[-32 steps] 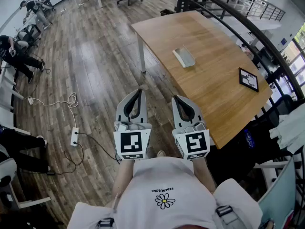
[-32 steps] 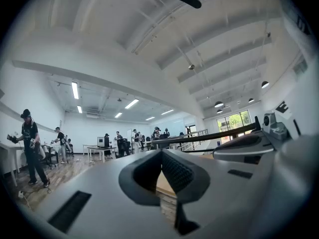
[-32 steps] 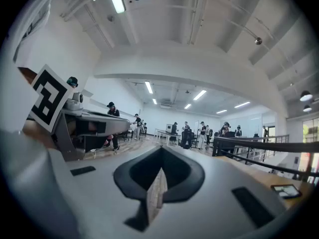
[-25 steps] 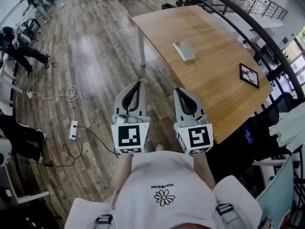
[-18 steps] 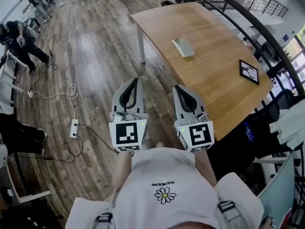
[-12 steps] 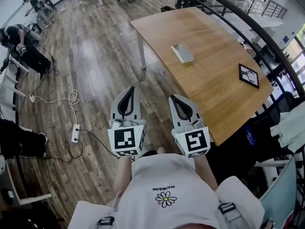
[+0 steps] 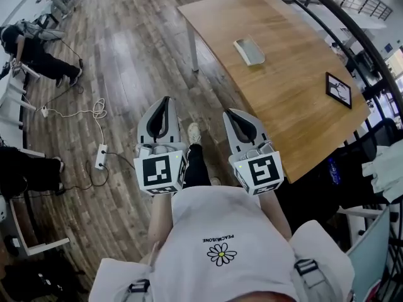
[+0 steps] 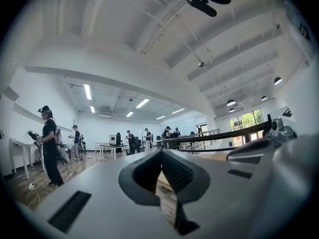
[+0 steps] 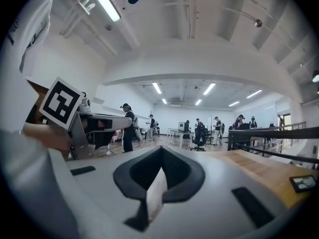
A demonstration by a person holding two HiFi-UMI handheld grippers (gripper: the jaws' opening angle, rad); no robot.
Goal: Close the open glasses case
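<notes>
The glasses case (image 7: 249,51), pale grey and lying open, rests on the wooden table (image 7: 283,99) far ahead of both grippers. My left gripper (image 7: 165,99) and right gripper (image 7: 229,113) are held side by side over the floor, short of the table, both pointing level. Each has its jaws together with nothing between them. In the left gripper view the shut tips (image 8: 162,152) face the room; in the right gripper view the shut tips (image 9: 160,148) have the table (image 9: 271,171) off to their right. The case is in neither gripper view.
A black-framed tablet (image 7: 338,90) lies on the table's right side, near a curved black railing (image 7: 352,24). A power strip (image 7: 101,156) with cables lies on the wooden floor at left. People (image 7: 38,49) work at the far left. My shoe (image 7: 194,133) shows between the grippers.
My leg and white shoe have stepped into view between the grippers. Both grippers stay shut and side by side; the right one has sunk slightly.
</notes>
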